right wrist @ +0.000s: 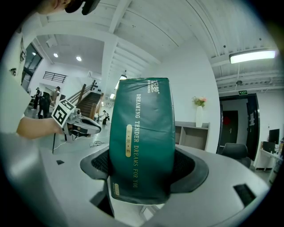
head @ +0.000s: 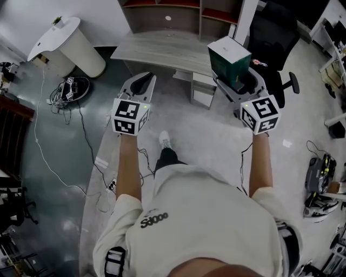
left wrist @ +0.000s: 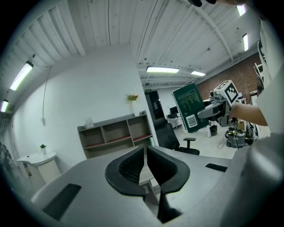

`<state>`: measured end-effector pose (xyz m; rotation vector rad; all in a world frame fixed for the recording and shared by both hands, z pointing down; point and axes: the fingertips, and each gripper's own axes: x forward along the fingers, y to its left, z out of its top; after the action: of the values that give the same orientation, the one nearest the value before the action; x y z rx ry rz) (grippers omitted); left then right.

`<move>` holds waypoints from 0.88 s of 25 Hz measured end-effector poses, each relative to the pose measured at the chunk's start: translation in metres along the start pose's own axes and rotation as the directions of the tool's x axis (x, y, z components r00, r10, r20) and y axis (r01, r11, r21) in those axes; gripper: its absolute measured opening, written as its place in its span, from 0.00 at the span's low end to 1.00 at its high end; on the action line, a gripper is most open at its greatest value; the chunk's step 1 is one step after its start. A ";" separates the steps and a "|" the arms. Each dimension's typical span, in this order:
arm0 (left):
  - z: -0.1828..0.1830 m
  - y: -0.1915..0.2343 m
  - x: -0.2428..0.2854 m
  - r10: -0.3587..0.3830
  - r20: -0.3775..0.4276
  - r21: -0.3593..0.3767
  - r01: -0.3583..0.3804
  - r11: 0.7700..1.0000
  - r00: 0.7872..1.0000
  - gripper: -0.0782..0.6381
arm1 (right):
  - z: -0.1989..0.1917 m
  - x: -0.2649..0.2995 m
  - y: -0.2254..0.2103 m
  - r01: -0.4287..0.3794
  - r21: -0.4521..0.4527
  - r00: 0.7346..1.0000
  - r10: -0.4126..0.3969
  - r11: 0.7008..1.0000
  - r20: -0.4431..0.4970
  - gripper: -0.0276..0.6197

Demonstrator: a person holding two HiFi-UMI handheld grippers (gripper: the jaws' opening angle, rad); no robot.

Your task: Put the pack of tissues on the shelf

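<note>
A dark green pack of tissues (head: 229, 61) with a white top stands upright in my right gripper (head: 238, 81), whose jaws are shut on its lower sides. In the right gripper view the pack of tissues (right wrist: 142, 137) fills the middle, gold print running down it. My left gripper (head: 139, 85) is held level with the right one, shut with nothing between its jaws (left wrist: 145, 170). The wooden shelf (head: 184, 13) stands against the far wall beyond a grey desk (head: 162, 51). From the left gripper view the shelf (left wrist: 115, 135) shows open compartments, and the pack of tissues (left wrist: 190, 107) appears at right.
A black office chair (head: 273, 40) stands right of the desk. A white pedestal table (head: 70, 43) with a small plant is at far left. Cables and a round device (head: 73, 89) lie on the floor at left; more gear (head: 319, 178) sits at right.
</note>
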<state>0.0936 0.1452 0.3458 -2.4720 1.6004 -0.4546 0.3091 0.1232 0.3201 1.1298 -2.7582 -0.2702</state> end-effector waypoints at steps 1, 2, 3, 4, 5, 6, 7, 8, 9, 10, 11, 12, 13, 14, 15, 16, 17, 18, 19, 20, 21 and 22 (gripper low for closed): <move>-0.001 0.002 0.002 -0.001 0.002 -0.002 0.001 1.000 1.000 0.16 | 0.000 0.002 -0.002 0.006 -0.002 1.000 -0.006 1.000 -0.001 0.57; -0.002 0.004 0.006 -0.001 0.005 -0.003 0.001 1.000 1.000 0.16 | -0.001 0.004 -0.004 0.012 -0.004 1.000 -0.012 1.000 -0.001 0.57; -0.003 0.008 0.009 -0.003 0.008 -0.003 0.003 1.000 1.000 0.16 | -0.001 0.007 -0.006 0.018 -0.007 1.000 -0.018 1.000 -0.001 0.57; -0.003 0.012 0.013 -0.005 0.011 -0.001 0.005 1.000 1.000 0.16 | 0.000 0.012 -0.008 0.024 -0.010 1.000 -0.024 1.000 -0.001 0.57; -0.004 0.017 0.018 -0.008 0.014 0.000 0.008 1.000 1.000 0.16 | 0.001 0.019 -0.010 0.028 -0.014 1.000 -0.028 1.000 -0.001 0.57; -0.005 0.024 0.022 -0.011 0.018 0.002 0.011 1.000 1.000 0.16 | 0.001 0.026 -0.011 0.030 -0.017 1.000 -0.030 0.999 -0.003 0.57; -0.006 0.031 0.028 -0.014 0.022 0.002 0.014 1.000 1.000 0.16 | 0.001 0.035 -0.012 0.030 -0.019 1.000 -0.030 0.999 -0.005 0.57; -0.008 0.040 0.034 -0.016 0.028 0.002 0.015 1.000 0.999 0.16 | 0.001 0.044 -0.013 0.030 -0.021 1.000 -0.030 0.999 -0.007 0.57; -0.010 0.050 0.041 -0.017 0.033 0.001 0.017 1.000 0.999 0.16 | 0.001 0.055 -0.016 0.031 -0.022 0.999 -0.031 0.999 -0.008 0.57; -0.012 0.060 0.049 -0.017 0.035 -0.001 0.017 1.000 0.999 0.16 | 0.001 0.065 -0.018 0.033 -0.021 0.999 -0.034 0.999 -0.009 0.57; -0.015 0.072 0.056 -0.017 0.037 -0.003 0.017 1.000 0.999 0.16 | 0.001 0.076 -0.020 0.036 -0.019 0.999 -0.036 0.999 -0.010 0.57; -0.017 0.083 0.064 -0.018 0.038 -0.004 0.018 1.000 0.999 0.16 | 0.000 0.088 -0.022 0.039 -0.016 0.999 -0.039 0.999 -0.013 0.57; -0.018 0.095 0.072 -0.020 0.040 -0.005 0.020 1.000 0.999 0.16 | 0.000 0.099 -0.025 0.043 -0.014 0.999 -0.043 0.999 -0.016 0.57; -0.019 0.106 0.080 -0.024 0.043 -0.005 0.025 1.000 0.999 0.16 | 0.000 0.111 -0.028 0.048 -0.014 0.999 -0.049 0.999 -0.019 0.57; -0.020 0.118 0.089 -0.030 0.045 -0.006 0.030 1.000 0.999 0.16 | 0.001 0.123 -0.031 0.056 -0.014 0.998 -0.056 0.998 -0.022 0.57; -0.022 0.128 0.098 -0.038 0.047 -0.007 0.038 0.999 0.998 0.16 | 0.001 0.136 -0.035 0.063 -0.011 0.998 -0.063 0.998 -0.023 0.57; -0.024 0.138 0.107 -0.047 0.046 -0.007 0.047 0.999 0.998 0.16 | 0.002 0.148 -0.039 0.068 0.000 0.997 -0.068 0.998 -0.022 0.57; -0.026 0.149 0.116 -0.058 0.044 -0.006 0.058 0.998 0.997 0.16 | 0.003 0.161 -0.043 0.072 0.017 0.997 -0.071 0.997 -0.020 0.57; -0.028 0.159 0.125 -0.069 0.041 -0.005 0.069 0.998 0.997 0.16 | 0.003 0.174 -0.046 0.074 0.037 0.997 -0.073 0.997 -0.018 0.57; -0.031 0.170 0.134 -0.080 0.039 -0.005 0.080 0.997 0.996 0.16 | 0.004 0.187 -0.049 0.078 0.053 0.997 -0.077 0.996 -0.017 0.57; -0.033 0.181 0.143 -0.091 0.037 -0.006 0.091 0.996 0.995 0.16 | 0.006 0.199 -0.052 0.085 0.062 0.996 -0.084 0.994 -0.019 0.57; -0.036 0.192 0.152 -0.102 0.034 -0.009 0.103 0.995 0.994 0.16 | 0.007 0.210 -0.054 0.094 0.066 0.995 -0.092 0.993 -0.024 0.57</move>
<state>-0.0255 -0.0714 0.3476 -2.5647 1.4726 -0.4171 0.1966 -0.0621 0.3161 1.2724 -2.7195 -0.1771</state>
